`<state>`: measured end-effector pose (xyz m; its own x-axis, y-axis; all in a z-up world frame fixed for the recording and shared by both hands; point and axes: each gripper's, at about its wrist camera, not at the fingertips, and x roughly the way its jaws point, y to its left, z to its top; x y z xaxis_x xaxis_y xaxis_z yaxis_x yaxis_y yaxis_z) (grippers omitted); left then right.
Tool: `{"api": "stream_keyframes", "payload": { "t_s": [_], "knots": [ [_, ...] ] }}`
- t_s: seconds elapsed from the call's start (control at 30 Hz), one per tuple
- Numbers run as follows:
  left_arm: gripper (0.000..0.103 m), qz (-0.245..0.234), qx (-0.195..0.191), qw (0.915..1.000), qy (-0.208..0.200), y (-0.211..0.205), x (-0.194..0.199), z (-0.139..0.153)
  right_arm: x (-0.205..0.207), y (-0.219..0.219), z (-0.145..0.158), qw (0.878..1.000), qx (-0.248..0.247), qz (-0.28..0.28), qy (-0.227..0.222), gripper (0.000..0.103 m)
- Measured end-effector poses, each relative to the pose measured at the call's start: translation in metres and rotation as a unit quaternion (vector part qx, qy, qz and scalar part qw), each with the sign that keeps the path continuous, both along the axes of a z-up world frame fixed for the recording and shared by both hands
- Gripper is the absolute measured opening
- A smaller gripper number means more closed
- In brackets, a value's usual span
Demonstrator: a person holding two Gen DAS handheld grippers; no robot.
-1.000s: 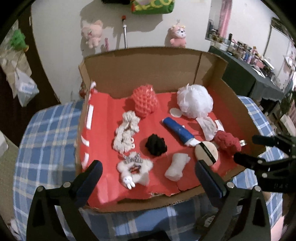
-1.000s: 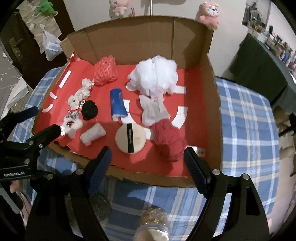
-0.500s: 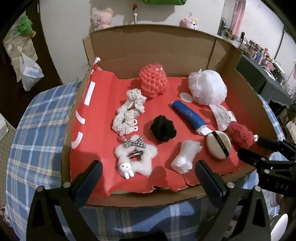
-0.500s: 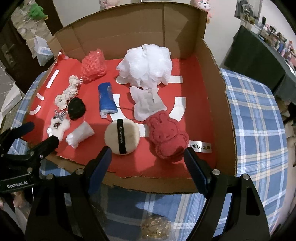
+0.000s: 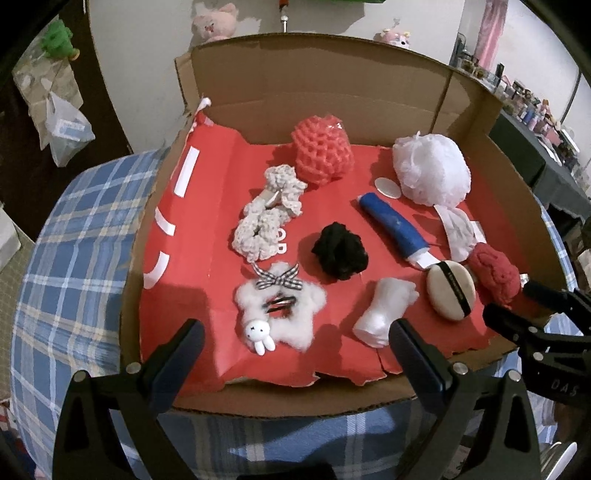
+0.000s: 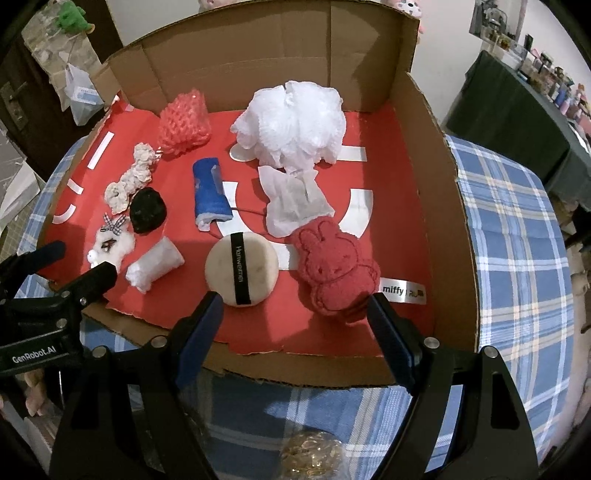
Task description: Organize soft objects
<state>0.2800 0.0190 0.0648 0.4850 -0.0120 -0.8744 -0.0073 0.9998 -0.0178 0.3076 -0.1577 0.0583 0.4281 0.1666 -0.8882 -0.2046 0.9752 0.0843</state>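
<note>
Both grippers hover at the box's near edge, left gripper (image 5: 291, 356) and right gripper (image 6: 293, 319) fingers spread wide, empty; soft objects like the red bunny towel (image 6: 334, 269) lie scattered in the cardboard box (image 6: 439, 229), nothing sorted yet

Background of a room around a table draped in blue plaid.

A blue-and-white plaid tablecloth (image 6: 517, 236) covers the table. At ten o'clock in the left wrist view, a clear plastic bag (image 5: 64, 129) hangs beside a green plush toy (image 5: 59, 37). At twelve o'clock, a pink plush animal (image 5: 216, 26) rests against the white wall (image 5: 147, 62). At two o'clock, a dark green cloth-covered side table (image 6: 517, 122) holds a row of small bottles (image 5: 535, 107). At six o'clock in the right wrist view lies a crinkled gold-filled clear packet (image 6: 312, 456).
</note>
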Motion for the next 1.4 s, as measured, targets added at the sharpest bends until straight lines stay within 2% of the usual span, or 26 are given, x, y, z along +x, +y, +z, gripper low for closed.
{"api": "stream_keyframes", "payload": {
  "t_s": [0.5,0.87,1.4],
  "knots": [
    [0.102,-0.011,-0.004,0.9999,0.004,-0.004,-0.002,-0.002,0.0,0.001,-0.002,1.0,-0.004,0.0,0.002,0.08],
    [0.102,-0.011,-0.01,0.9998,-0.014,-0.002,-0.011,0.0,-0.005,-0.008,-0.001,1.0,0.02,-0.008,-0.005,0.08],
    [0.102,-0.014,-0.008,0.9997,-0.017,-0.003,-0.012,0.001,-0.009,-0.007,0.0,1.0,0.017,-0.009,-0.015,0.08]
  ]
}}
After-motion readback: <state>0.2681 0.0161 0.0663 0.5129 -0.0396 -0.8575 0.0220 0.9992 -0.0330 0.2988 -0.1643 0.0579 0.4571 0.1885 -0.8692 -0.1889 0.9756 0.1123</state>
